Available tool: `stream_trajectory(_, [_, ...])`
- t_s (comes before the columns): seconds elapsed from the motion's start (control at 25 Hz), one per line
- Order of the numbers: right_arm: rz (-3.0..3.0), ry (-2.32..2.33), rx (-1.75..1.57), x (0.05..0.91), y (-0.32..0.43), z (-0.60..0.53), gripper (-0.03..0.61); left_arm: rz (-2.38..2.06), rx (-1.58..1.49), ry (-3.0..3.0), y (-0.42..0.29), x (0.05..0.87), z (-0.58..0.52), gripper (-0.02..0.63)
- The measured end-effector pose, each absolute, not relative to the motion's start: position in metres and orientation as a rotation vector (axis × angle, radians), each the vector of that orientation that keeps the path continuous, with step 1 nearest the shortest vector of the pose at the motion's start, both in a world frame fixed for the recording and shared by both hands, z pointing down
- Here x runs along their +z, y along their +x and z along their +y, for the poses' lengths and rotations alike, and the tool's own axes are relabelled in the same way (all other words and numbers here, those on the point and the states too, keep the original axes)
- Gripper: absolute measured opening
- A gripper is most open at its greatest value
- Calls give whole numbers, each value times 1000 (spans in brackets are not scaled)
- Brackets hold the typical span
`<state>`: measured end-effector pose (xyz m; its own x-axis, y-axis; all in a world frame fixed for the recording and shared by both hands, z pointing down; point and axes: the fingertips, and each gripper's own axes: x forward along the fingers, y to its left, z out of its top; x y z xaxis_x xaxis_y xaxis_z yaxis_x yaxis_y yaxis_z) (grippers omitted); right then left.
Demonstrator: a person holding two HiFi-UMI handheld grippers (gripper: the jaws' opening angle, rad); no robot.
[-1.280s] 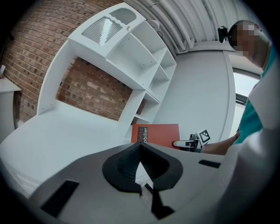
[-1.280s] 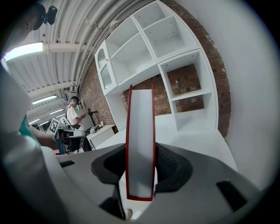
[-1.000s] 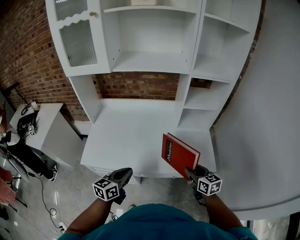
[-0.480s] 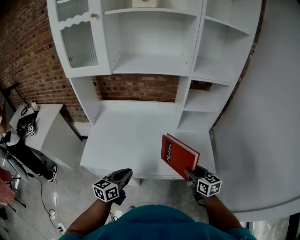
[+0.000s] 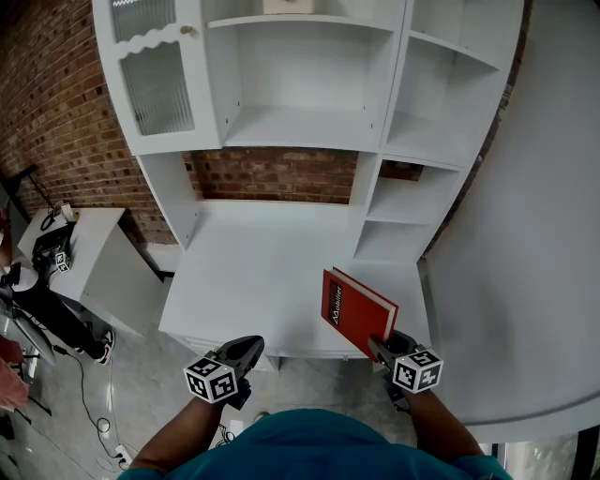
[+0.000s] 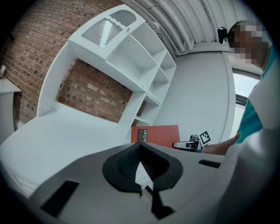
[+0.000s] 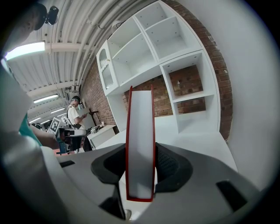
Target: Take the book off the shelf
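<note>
Nothing has visibly moved since a second ago; both tools and the book sit where they were.

Surface: white desk top (image 5: 253, 281), set into a white shelf unit (image 5: 300, 122) against a red brick wall (image 5: 277, 173). A plain white wall (image 5: 534, 234) closes the right side. Left of the desk is a small white side table (image 5: 94, 258) with dark gear on it, and a cable (image 5: 94, 394) trails over the grey floor. In the right gripper view a person (image 7: 75, 114) stands far back under strip lights.

Compartments: a ribbed-glass cabinet door (image 5: 155, 84) at upper left; what is behind it I cannot make out. A pale object (image 5: 286, 5) sits on the top middle shelf, cut off by the frame edge.

Red book (image 5: 358, 313): off the shelves, held on edge over the desk's front right corner, in front of the lower right cubbies. Whether its lower edge touches the desk I cannot tell.

Right gripper (image 5: 382, 345): clamped on the book, one pad on each cover, page edge facing its camera.

Left gripper (image 5: 246, 349): jaws closed tip to tip with nothing between them, at the desk's front edge, well apart from the book.
</note>
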<state>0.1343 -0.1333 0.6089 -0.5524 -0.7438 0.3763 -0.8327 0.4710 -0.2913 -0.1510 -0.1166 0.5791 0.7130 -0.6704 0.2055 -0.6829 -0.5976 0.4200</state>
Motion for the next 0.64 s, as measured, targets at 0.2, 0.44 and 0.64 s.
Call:
stream_trajectory(0.2, [-2522, 1363, 662, 608, 133, -133, 184, -1037, 33, 2444, -152, 578, -117, 12])
stream_trajectory(0.44, [-2523, 1360, 653, 606, 132, -133, 184, -1038, 28, 2446, -152, 577, -117, 12])
stream_trajectory(0.64, [-2526, 1359, 650, 608, 132, -131, 184, -1039, 25, 2448, -152, 578, -115, 14])
